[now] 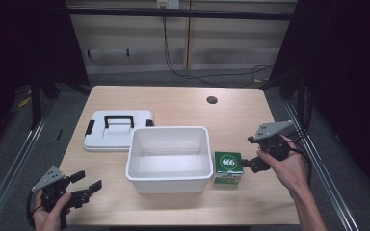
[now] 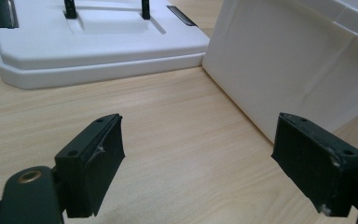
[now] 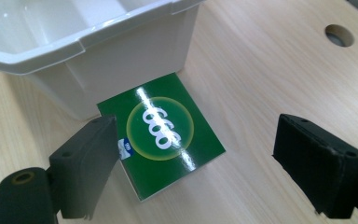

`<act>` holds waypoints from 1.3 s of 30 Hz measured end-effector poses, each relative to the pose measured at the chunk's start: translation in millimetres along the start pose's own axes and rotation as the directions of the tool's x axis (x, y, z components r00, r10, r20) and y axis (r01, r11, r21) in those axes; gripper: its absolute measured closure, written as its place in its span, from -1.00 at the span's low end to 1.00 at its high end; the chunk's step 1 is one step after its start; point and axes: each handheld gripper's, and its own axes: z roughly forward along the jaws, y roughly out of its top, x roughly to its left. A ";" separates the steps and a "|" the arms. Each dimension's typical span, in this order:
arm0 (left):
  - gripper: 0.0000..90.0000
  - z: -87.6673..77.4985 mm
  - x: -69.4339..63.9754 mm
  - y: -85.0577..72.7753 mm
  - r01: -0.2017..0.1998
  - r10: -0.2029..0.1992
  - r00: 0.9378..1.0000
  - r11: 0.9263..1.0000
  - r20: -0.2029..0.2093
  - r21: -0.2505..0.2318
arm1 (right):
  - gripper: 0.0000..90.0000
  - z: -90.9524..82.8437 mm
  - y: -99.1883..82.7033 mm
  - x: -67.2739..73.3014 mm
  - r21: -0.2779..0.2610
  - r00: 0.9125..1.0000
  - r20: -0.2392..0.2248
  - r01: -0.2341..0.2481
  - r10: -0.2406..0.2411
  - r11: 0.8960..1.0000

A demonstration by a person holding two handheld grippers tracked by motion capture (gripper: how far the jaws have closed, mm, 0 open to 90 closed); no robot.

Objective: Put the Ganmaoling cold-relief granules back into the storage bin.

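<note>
A green box marked 666 (image 1: 228, 165) (image 3: 162, 131) stands on the table right beside the white bin (image 1: 168, 156) (image 3: 98, 42), on its right side. My right gripper (image 1: 251, 153) (image 3: 200, 163) is open just above and to the right of the box, its jaws spread wider than the box and not touching it. My left gripper (image 1: 87, 182) (image 2: 205, 168) is open low over the table's front left, with bare wood between its jaws. It points toward the bin's wall (image 2: 298, 60) and the white lid (image 1: 117, 129) (image 2: 93, 42).
The white lid with a black handle and black clasps lies flat behind and left of the empty bin. A round cable hole (image 1: 212, 100) (image 3: 339, 35) sits in the table (image 1: 183, 103) at the back right. Metal rails run along both table sides.
</note>
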 end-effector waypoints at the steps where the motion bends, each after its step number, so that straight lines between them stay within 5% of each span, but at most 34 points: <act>1: -0.64 0.1 -0.1 0.0 0.001 -0.001 1.000 1.000 0.001 -0.001 | -0.70 1.3 2.4 0.4 0.017 1.000 0.000 0.009 -0.009 1.000; 7: -0.64 -0.2 -0.9 0.4 -0.003 0.003 1.000 1.000 0.007 -0.002 | -0.70 11.5 18.8 6.3 0.119 0.990 -0.068 0.128 -0.120 0.985; 11: -0.64 -0.8 -1.4 0.7 -0.008 0.008 1.000 1.000 0.007 -0.007 | -0.71 17.4 28.2 12.6 0.175 0.974 -0.123 0.212 -0.192 0.961; 16: -0.64 -1.7 -1.9 1.4 -0.015 0.015 1.000 1.000 -0.002 -0.014 | -0.71 23.5 34.2 10.3 0.176 0.964 -0.180 0.227 -0.195 0.958; 21: -0.64 -1.9 -2.2 1.2 -0.017 0.017 1.000 1.000 -0.006 -0.013 | -0.71 29.1 37.5 9.0 0.227 0.951 -0.211 0.271 -0.224 0.935; 29: -0.64 -1.6 -2.1 1.0 -0.018 0.018 1.000 1.000 -0.011 -0.012 | -0.75 33.4 47.0 5.8 0.256 0.939 -0.247 0.301 -0.239 0.918; 31: -0.64 -1.4 -2.1 1.1 -0.021 0.021 1.000 1.000 -0.009 -0.011 | -0.76 39.5 50.5 8.8 0.303 0.924 -0.275 0.347 -0.267 0.888; 32: -0.64 -1.1 -2.2 1.1 -0.018 0.018 1.000 1.000 -0.009 -0.011 | -0.76 39.5 50.5 8.8 0.303 0.924 -0.275 0.347 -0.267 0.888; 33: -0.64 -0.6 -2.0 1.2 -0.019 0.019 1.000 1.000 -0.007 -0.009 | -0.77 44.0 52.6 8.6 0.312 0.916 -0.282 0.370 -0.286 0.875; 36: -0.64 -1.0 -2.5 1.3 -0.019 0.019 1.000 1.000 -0.006 -0.013 | -0.78 48.8 54.4 6.8 0.310 0.910 -0.300 0.376 -0.285 0.874; 37: -0.64 -1.6 -2.1 1.5 -0.027 0.027 1.000 1.000 -0.004 -0.009 | -0.78 53.7 54.6 7.8 0.349 0.912 -0.310 0.371 -0.268 0.861; 39: -0.64 -1.5 -1.8 1.5 -0.025 0.025 1.000 1.000 -0.005 -0.009 | -0.78 56.3 54.7 7.7 0.359 0.908 -0.317 0.384 -0.276 0.851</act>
